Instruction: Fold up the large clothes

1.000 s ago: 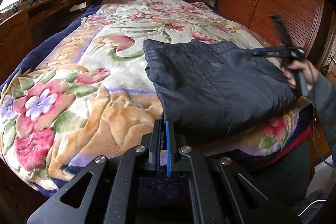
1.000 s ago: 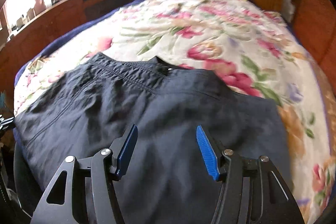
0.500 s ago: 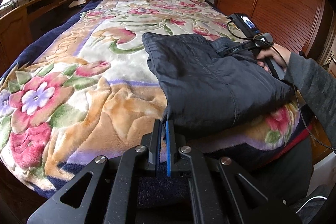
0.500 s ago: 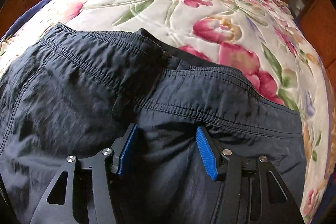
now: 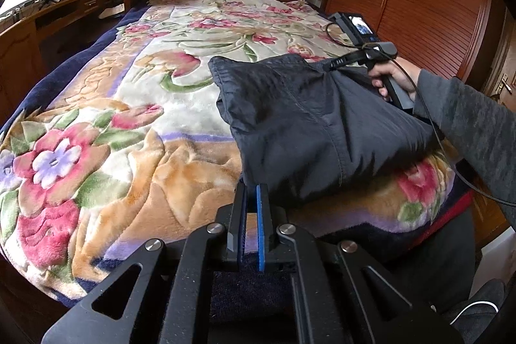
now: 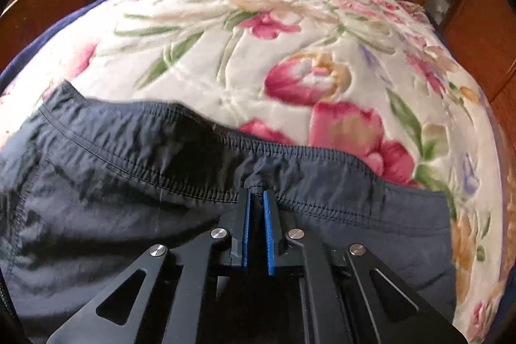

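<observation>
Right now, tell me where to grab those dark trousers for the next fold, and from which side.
Grip the elastic waistband, approaching from the foot of the bed along the floral blanket. It is a thick, stitched edge lying flat across the far side. The right hand-held gripper is already shut on it mid-band; the left hand-held gripper pinches the trousers at a near corner.

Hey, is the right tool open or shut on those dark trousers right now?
Shut: the right tool has its blue pads nearly together, pinching a pucker of the dark trousers just below the elastic waistband.
</observation>
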### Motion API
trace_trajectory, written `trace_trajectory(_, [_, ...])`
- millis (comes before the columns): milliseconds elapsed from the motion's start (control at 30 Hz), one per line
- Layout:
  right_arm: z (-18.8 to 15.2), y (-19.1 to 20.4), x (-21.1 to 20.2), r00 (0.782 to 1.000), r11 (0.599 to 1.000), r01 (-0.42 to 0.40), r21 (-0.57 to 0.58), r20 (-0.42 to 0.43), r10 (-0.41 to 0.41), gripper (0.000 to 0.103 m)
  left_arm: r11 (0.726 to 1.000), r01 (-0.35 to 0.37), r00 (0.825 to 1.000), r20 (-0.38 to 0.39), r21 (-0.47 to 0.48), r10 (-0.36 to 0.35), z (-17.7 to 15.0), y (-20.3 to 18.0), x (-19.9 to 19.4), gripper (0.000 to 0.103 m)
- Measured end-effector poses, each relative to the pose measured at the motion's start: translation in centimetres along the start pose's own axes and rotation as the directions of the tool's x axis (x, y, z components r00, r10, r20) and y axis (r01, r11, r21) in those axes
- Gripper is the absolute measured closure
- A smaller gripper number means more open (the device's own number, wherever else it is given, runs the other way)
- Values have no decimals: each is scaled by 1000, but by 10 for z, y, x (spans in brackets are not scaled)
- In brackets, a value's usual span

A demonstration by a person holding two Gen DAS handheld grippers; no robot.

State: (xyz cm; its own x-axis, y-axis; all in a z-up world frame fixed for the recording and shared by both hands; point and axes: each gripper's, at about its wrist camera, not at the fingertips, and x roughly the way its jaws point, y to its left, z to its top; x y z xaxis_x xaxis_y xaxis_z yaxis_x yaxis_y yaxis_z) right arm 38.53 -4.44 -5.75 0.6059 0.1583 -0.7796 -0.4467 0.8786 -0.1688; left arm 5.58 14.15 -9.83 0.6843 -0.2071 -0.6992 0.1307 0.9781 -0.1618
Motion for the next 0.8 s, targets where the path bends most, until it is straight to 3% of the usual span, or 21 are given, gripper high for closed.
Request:
trace_trajectory(133, [-4, 7, -14, 1000, 1000, -10, -14, 12, 10, 87, 1000, 0, 1000, 6, 10, 0, 1, -4, 0, 89])
trace_trajectory(233, [-20, 8, -40, 998, 999, -28, -39, 60, 30, 51, 1000, 3, 1000, 4, 15, -3, 1, -5, -1, 85])
trace_trajectory(333, [-46, 7, -70, 994, 997, -44, -63, 97, 50, 33, 1000, 5, 1000, -2, 13, -5, -1, -4, 0, 82])
trace_trajectory(600, [-131, 5, -153, 977, 994, -109, -29, 179, 112, 30, 1000, 2, 1000, -27, -2, -3, -5, -5, 14, 81])
trace_trajectory(800, [-187, 17, -174, 974, 990, -142, -12, 175, 142, 30, 1000, 0, 999, -32, -15, 0, -8, -4, 18, 80])
